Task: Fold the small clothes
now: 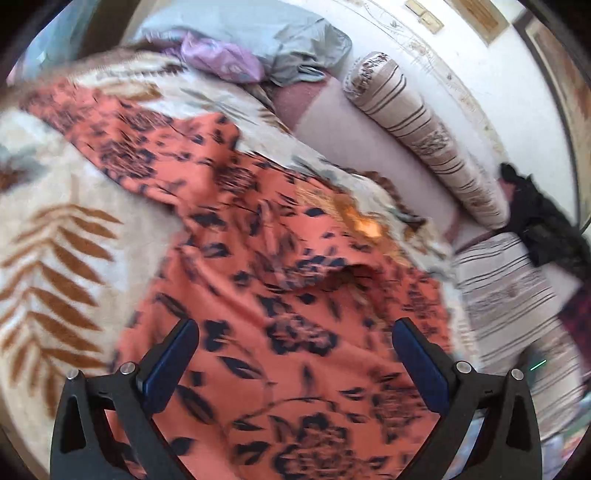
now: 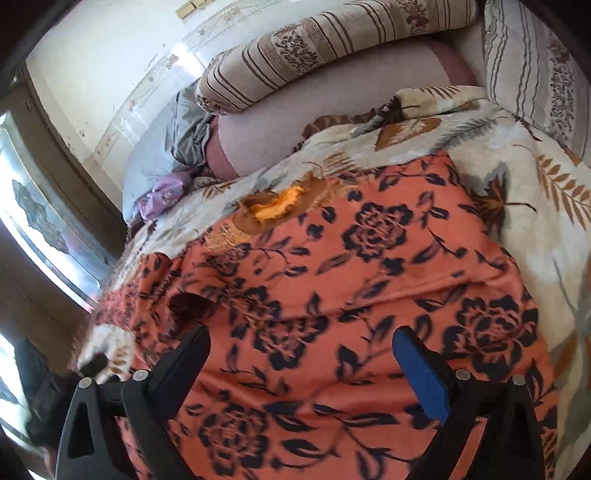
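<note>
An orange garment with a dark blue flower print (image 1: 258,280) lies spread on a cream blanket with brown leaf patterns (image 1: 44,258). It also fills the right wrist view (image 2: 369,288). A fold with a dark opening shows near its middle (image 1: 354,273) and at the left in the right wrist view (image 2: 192,306). My left gripper (image 1: 295,328) is open and empty just above the garment. My right gripper (image 2: 301,336) is open and empty, hovering over the garment too.
Striped bolster cushions (image 1: 424,136) (image 2: 332,40) lie along the white wall. A grey pillow (image 1: 266,33) and a purple cloth (image 1: 221,59) sit at the far end. A black cloth (image 1: 543,221) lies by a striped cushion (image 1: 509,291). A window (image 2: 33,221) is at the left.
</note>
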Action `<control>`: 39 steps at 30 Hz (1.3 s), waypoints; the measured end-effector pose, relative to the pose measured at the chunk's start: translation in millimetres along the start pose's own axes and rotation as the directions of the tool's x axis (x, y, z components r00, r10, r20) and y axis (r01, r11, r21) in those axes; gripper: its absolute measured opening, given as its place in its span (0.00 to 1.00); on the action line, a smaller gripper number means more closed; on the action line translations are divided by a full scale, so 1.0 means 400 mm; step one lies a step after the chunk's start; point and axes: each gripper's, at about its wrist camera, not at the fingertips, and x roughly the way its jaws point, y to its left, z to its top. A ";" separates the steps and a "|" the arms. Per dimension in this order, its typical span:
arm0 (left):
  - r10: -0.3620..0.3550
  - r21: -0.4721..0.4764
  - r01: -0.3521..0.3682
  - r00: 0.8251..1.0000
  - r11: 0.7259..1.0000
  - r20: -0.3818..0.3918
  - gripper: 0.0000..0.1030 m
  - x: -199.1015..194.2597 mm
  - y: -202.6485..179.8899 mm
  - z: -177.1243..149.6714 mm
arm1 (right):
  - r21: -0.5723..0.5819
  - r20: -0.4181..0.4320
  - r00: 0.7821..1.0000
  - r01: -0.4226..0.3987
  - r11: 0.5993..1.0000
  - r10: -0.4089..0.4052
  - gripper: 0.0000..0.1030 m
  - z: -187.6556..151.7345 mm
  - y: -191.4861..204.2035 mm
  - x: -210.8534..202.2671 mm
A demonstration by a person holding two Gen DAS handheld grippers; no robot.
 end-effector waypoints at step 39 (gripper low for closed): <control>0.283 -0.041 -0.285 0.957 0.958 -0.059 0.33 0.196 -0.016 0.165 | -0.010 0.101 0.987 -0.122 0.993 0.122 1.00 -0.050 -0.044 0.016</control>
